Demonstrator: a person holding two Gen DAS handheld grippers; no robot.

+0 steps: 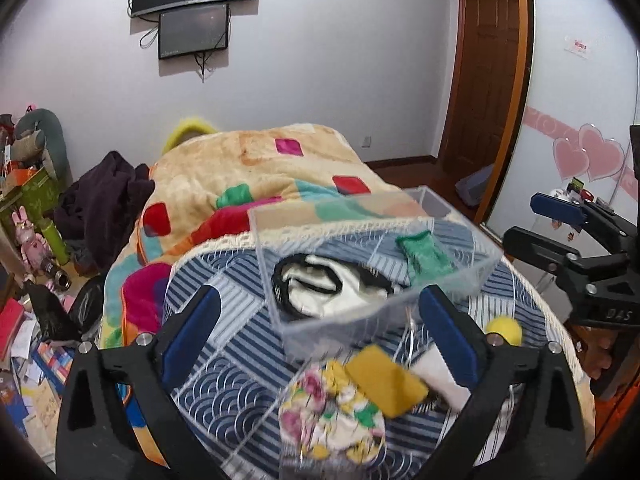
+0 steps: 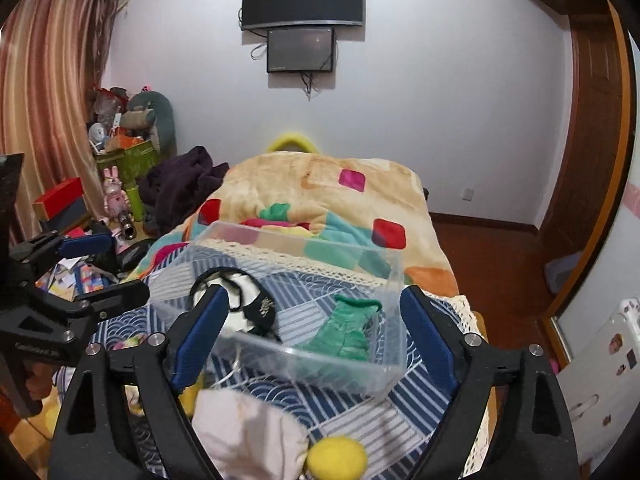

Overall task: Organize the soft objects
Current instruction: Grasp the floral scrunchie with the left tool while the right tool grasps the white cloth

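Left wrist view: the left gripper [image 1: 320, 320] stands with its jaws wide apart and nothing between the blue pads. Beyond them a clear plastic box [image 1: 460, 276] sits on a blue-and-white patchwork cloth [image 1: 224, 344] with a cream lace edge. The box has thin, hard, see-through walls and an open top. Inside lie a black-and-white fabric piece [image 1: 320, 284] on the left and a green knitted piece [image 1: 424, 256] on the right, with bare floor between them. Nearer than the box, a floral fabric pouch [image 1: 332, 416] lies on the cloth, touching a flat mustard-yellow piece [image 1: 386, 384]; a white cloth [image 1: 436, 376] is just right of that, and a fuzzy yellow ball [image 1: 504, 330] lies near the cloth's right edge. The right gripper [image 1: 556, 224] hangs at the far right, beyond that edge, open and empty. Past the lace edge a plush patchwork blanket [image 1: 248, 168] covers the bed.

Right wrist view: the right gripper [image 2: 314, 332] is spread wide, its pads either side of the box's [image 2: 320, 364] near wall without touching it. The green piece [image 2: 352, 332] lies in the right half, the black-and-white piece [image 2: 248, 304] at the left. A soft pale cloth [image 2: 248, 432] and the yellow ball [image 2: 336, 458] lie close in front, touching. The left gripper [image 2: 104, 268] is at the left, open.
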